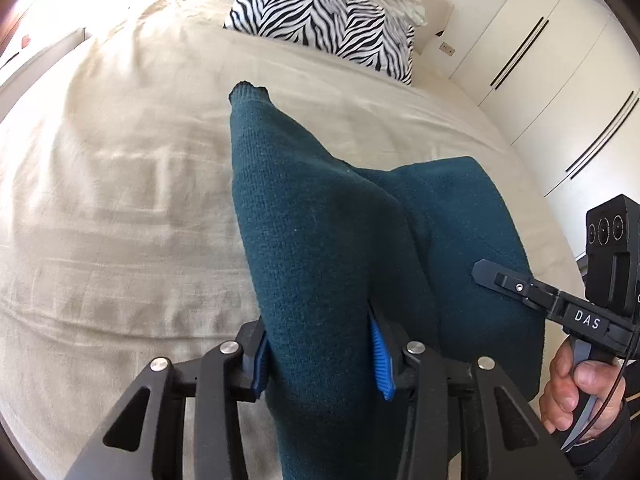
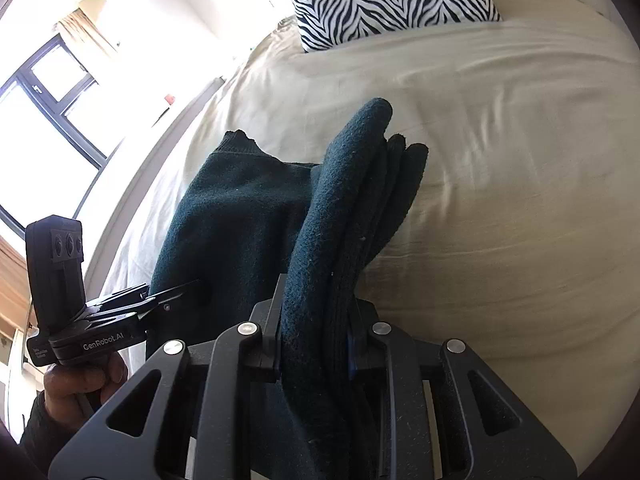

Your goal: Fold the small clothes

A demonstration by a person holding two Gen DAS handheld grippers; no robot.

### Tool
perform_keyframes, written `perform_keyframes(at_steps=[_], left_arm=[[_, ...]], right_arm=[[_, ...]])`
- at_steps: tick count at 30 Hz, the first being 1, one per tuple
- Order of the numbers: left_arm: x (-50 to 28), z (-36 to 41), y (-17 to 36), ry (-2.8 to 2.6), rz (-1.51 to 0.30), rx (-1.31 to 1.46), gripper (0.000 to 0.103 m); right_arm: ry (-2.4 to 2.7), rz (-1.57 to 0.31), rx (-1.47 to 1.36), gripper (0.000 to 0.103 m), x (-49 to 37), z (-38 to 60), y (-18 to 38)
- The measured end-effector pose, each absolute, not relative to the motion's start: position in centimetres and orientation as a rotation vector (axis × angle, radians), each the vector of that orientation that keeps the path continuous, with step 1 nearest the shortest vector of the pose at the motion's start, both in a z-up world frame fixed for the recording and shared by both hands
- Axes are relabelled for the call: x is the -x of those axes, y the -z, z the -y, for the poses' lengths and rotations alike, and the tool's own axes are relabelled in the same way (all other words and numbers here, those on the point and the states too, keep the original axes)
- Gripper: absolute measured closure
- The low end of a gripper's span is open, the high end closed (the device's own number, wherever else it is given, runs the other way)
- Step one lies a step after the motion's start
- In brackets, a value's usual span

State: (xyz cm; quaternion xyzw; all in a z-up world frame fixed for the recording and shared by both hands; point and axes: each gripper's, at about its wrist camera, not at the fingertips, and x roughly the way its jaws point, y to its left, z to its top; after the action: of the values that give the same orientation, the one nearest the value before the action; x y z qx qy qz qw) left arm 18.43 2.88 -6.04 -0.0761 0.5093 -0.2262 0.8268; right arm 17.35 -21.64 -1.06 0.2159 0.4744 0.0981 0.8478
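A dark teal knitted garment (image 1: 320,240) hangs between my two grippers above a beige bed. My left gripper (image 1: 320,356) is shut on a thick bunch of it, blue pads pressed against both sides. In the right wrist view the same garment (image 2: 240,216) is folded into several layers, and my right gripper (image 2: 316,348) is shut on that layered edge. The right gripper also shows in the left wrist view (image 1: 520,288), pinching the garment's right side. The left gripper shows in the right wrist view (image 2: 168,300), clamped on the left side. A ribbed cuff (image 1: 248,94) points away.
The beige bedspread (image 1: 120,200) stretches all around under the garment. A zebra-print pillow (image 1: 328,20) lies at the head of the bed. White wardrobe doors (image 1: 560,80) stand to the right, and a window (image 2: 48,92) is to the left.
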Motion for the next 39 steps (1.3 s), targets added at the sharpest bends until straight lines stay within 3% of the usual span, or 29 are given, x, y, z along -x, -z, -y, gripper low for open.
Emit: perform_keyframes(at_steps=[2, 6, 11, 14, 22, 27, 30, 32, 39], left_arm=[[-19.0, -3.5, 7.9, 0.478, -1.105, 0.221, 0.048], [-18.6, -4.4, 8.9, 0.517, -1.076, 0.284, 0.043], [-17.7, -4.5, 8.8, 0.509, -1.07, 0.299, 0.043], [-17.4, -4.8, 7.9, 0.474, -1.061, 0.276, 0.043], [-13.0, -5.9, 3.7, 0.407, -0.905, 0.236, 0.043], [-12.9, -3.5, 4.4, 0.444, -0.933, 0.161, 0.042], [-13.0, -3.2, 5.7, 0.418, -0.967, 0.132, 0.039], [-13.3, -3.4, 6.3, 0.412, -0.979, 0.141, 0.038], [-12.1, -5.2, 6.5, 0.382, -0.979, 0.193, 0.04]], right_arm=[[-0.187, -1.049, -0.515, 0.081, -18.4, 23.2, 3.8], [-0.263, -1.026, -0.698, 0.074, -18.9, 26.3, 7.3], [-0.262, -1.028, -0.713, 0.072, -18.8, 27.0, 6.9], [-0.158, -0.995, -0.684, 0.062, -16.9, 27.6, 4.9], [-0.261, -0.855, -0.629, 0.062, -11.6, 24.3, -1.0], [-0.253, -0.952, -0.635, 0.062, -13.0, 22.3, 2.2], [-0.236, -0.983, -0.699, 0.073, -13.1, 23.6, 5.6], [-0.284, -0.932, -0.765, 0.073, -12.5, 24.4, 6.6], [-0.202, -0.901, -0.68, 0.069, -10.0, 24.6, 4.3]])
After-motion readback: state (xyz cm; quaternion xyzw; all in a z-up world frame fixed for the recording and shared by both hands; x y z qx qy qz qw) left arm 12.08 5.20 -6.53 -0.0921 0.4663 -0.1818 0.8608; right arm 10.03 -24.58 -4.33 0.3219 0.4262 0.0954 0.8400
